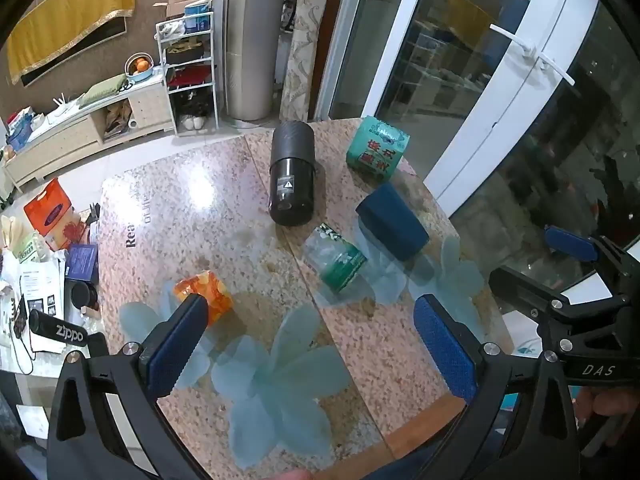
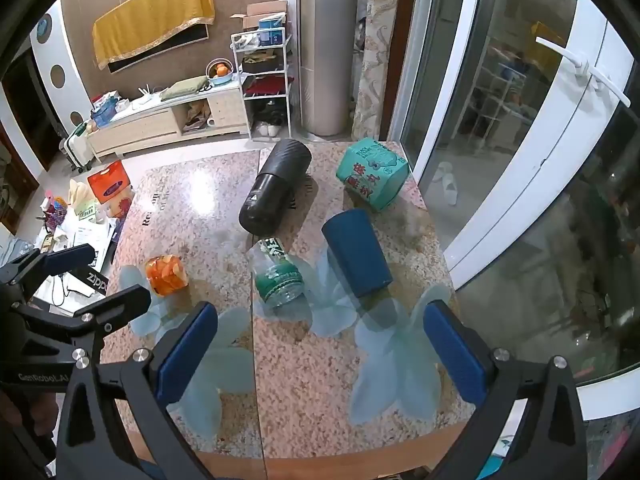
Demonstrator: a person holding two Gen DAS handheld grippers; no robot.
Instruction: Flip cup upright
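Note:
A dark blue cup (image 1: 394, 221) stands upside down on the speckled stone table (image 1: 192, 216), toward its right side; it also shows in the right wrist view (image 2: 357, 253). My left gripper (image 1: 316, 344) is open and empty, held above the table's near part, well short of the cup. My right gripper (image 2: 324, 350) is open and empty, also above the near edge, with the cup ahead and slightly right of centre. The right gripper's blue pad shows at the right of the left wrist view (image 1: 572, 243).
A black cylinder (image 1: 291, 174) lies on its side at the back. A green tissue pack (image 1: 378, 148) sits behind the cup. A clear bottle with a green label (image 1: 336, 258) lies left of the cup. An orange packet (image 1: 204, 294) sits left. Glass doors stand right.

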